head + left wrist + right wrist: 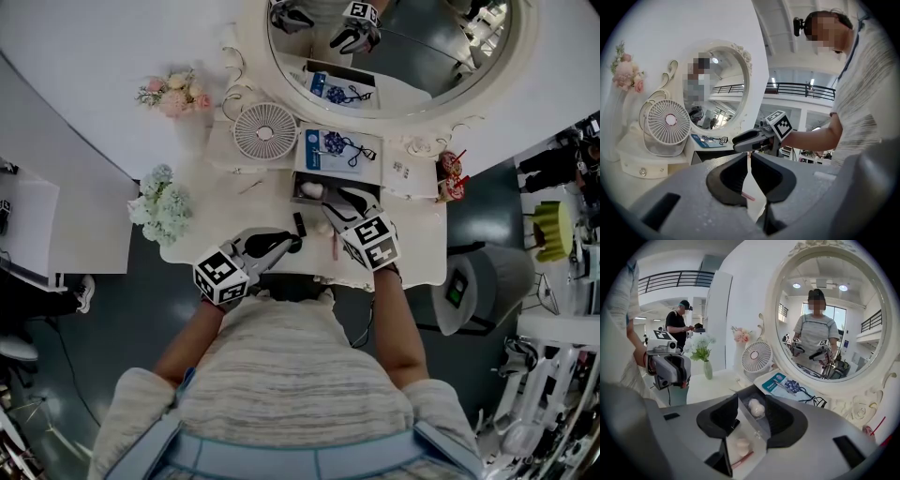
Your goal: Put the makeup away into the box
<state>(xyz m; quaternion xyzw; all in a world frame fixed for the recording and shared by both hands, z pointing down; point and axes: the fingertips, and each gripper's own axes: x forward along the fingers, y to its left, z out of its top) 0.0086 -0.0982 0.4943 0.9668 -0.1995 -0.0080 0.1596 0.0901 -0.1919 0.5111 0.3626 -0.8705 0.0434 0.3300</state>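
Barely started, I'd say: the box (753, 418) sits open with one pale puff (756, 408) inside. The right gripper (751, 401) hangs just above the box, jaws wide apart and empty. The left gripper (750, 161) is off to the box's near side, jaws almost together on nothing. Left out just in front of the box are another puff (743, 445), a black tube (299, 224) and a pink pencil (335, 246) (thin one). It's a bright open hall, with a white vanity table (412, 239), and a round mirror (422, 56) and fan (264, 128) behind the box.

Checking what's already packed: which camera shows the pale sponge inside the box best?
The right gripper view: the sponge lies close and unobstructed inside the open box, so its rounded shape is plain. The head view shows it only as a small pale blob. The left gripper view does not show it.
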